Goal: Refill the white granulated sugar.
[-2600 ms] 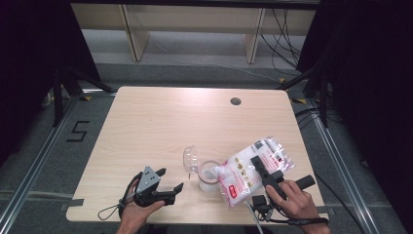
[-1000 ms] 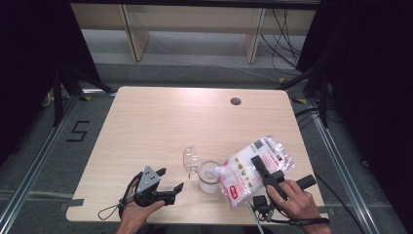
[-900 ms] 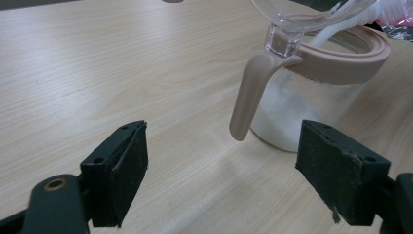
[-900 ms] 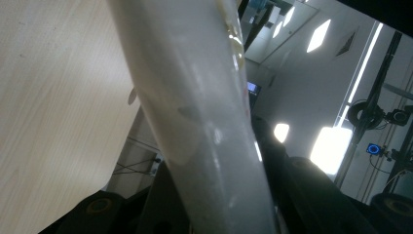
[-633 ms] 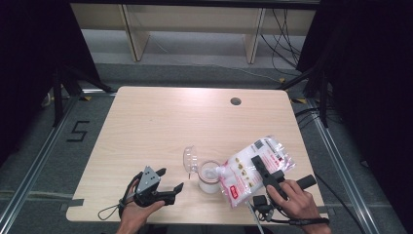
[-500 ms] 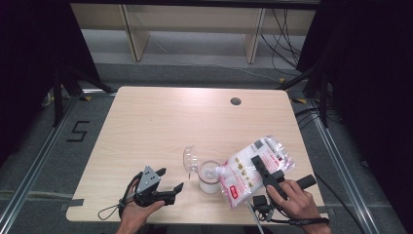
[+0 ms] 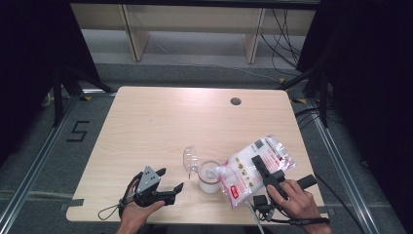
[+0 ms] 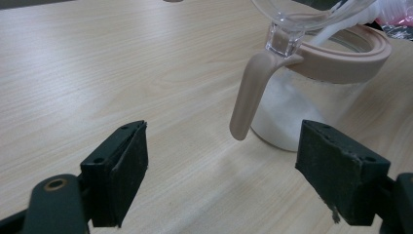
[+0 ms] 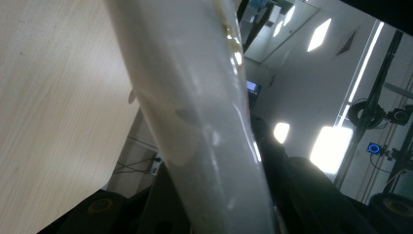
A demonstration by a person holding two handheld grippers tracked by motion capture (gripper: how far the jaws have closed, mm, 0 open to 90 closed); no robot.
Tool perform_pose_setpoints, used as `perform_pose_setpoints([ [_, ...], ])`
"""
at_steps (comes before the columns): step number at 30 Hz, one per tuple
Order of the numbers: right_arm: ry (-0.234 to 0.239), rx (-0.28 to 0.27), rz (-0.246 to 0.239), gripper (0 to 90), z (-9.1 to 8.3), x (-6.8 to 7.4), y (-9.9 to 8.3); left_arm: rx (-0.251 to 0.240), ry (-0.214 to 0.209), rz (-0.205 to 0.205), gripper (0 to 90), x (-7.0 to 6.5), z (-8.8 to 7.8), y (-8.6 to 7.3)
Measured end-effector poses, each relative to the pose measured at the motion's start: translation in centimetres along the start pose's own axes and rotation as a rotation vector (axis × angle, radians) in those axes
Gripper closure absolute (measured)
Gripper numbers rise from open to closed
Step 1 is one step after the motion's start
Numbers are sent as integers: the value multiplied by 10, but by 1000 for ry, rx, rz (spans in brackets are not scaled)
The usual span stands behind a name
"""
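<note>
1. Your right gripper (image 7: 263, 170) has its jaws clamped on the clear plastic bag of white powder with red print (image 7: 253, 168). You hold the bag tilted, its lower corner over the mouth of the glass jar with the beige rim (image 7: 209, 176), so the contents can run down into it.
2. The jar stands upright on the pale wooden worktop (image 7: 170, 122), near its front edge, between your two hands. Its hinged clear lid (image 7: 190, 158) is swung open to the side away from the bag, which leaves the mouth free for pouring.
3. In the left gripper view the jar (image 8: 311, 97) looks partly filled with white powder, and a white stream seems to enter at the rim; the view is cropped there, so take that as likely, not certain.
4. Your left gripper (image 7: 168, 183) rests low on the worktop just beside the jar, jaws wide apart and holding nothing. It points at the jar and its beige clasp (image 8: 251, 92), probably ready to steady it or close the lid.
5. In the right gripper view the bag (image 9: 195, 122) runs up between the jaws, pinched flat.
</note>
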State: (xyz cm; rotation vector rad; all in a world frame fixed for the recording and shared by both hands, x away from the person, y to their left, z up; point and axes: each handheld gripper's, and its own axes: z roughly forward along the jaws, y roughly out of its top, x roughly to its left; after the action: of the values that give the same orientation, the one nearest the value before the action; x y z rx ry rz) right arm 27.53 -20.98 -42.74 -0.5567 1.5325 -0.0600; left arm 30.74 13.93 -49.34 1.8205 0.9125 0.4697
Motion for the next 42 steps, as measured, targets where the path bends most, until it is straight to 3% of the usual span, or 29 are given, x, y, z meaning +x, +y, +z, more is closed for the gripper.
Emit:
perform_pose_setpoints([
  [12,-22,1,0,751,-1,-2,-1,1,6,0,187,0,0,0],
  [19,-6,-1,3,752,0,-2,0,2,2,-16,187,-1,1,-1],
  [21,-21,2,7,753,-1,-2,0,3,3,-2,187,-1,0,0],
  [25,-4,2,-3,755,-1,-2,-1,4,1,-13,187,-1,0,-1],
  [32,-22,-3,10,758,0,-1,-1,0,5,-3,187,-1,0,0],
  [39,-1,1,2,761,0,-2,-1,1,2,-16,187,-1,1,0],
  [42,-5,0,1,763,-1,-3,-1,2,7,-2,188,-1,0,0],
])
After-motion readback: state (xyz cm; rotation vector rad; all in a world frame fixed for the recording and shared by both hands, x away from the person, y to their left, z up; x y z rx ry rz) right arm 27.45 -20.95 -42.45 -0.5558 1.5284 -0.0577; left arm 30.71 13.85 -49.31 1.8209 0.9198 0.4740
